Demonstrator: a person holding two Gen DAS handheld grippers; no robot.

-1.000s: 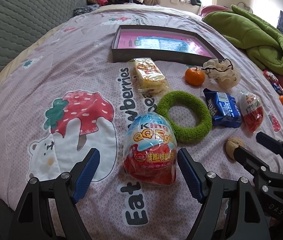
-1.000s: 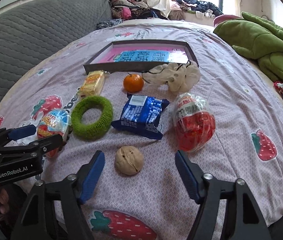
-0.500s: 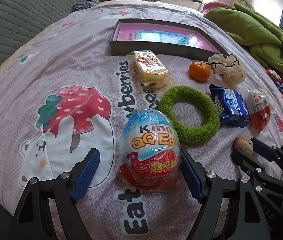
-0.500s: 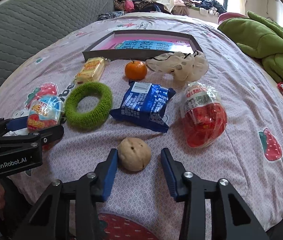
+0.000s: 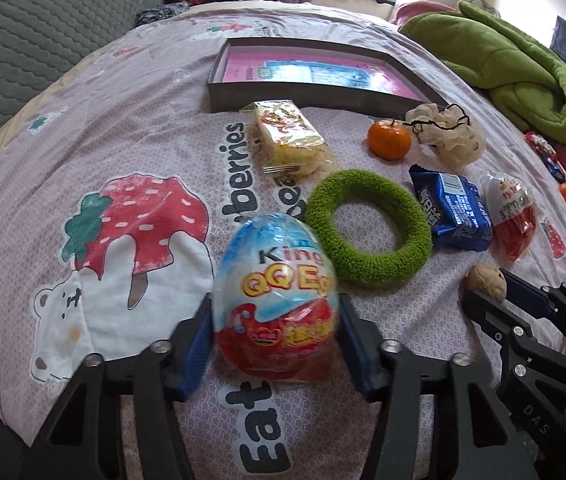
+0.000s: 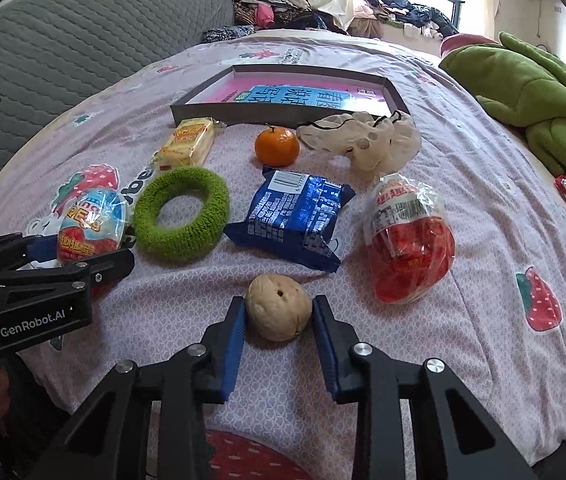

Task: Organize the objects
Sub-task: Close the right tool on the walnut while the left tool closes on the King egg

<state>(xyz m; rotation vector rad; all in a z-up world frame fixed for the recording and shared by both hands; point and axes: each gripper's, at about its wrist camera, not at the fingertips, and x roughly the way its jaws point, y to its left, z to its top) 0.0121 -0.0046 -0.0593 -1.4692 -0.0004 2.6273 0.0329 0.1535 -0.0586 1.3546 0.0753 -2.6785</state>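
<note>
While both grippers sit low over the bed, these lines go from near to far, each place told from the green ring.

Left gripper point(image 5: 273, 344): its jaws have just been closing, and the blue pads now press both sides of the blue-and-red toy egg point(image 5: 277, 300).
Toy egg: just beside the green ring point(image 5: 367, 228), on its near left side.
Right gripper point(image 6: 279, 320): its jaws have just been closing too, and the pads touch both sides of the walnut point(image 6: 279, 306).
Walnut: near the ring, on its near right side, resting on the bed sheet point(image 6: 463, 160).
Green ring: flat on the sheet.
Blue snack pack point(image 6: 295, 216): just right of the ring.
Red toy egg point(image 6: 409, 246): further right of the ring, past the blue pack.
Yellow snack pack point(image 6: 187, 146): just behind the ring.
Orange point(image 6: 277, 146): behind the ring, to the right.
Cream mesh bag point(image 6: 367, 140): right of the orange.
Flat box point(image 6: 287, 94): well behind the ring, with 1 pink and blue sheet inside.
</note>
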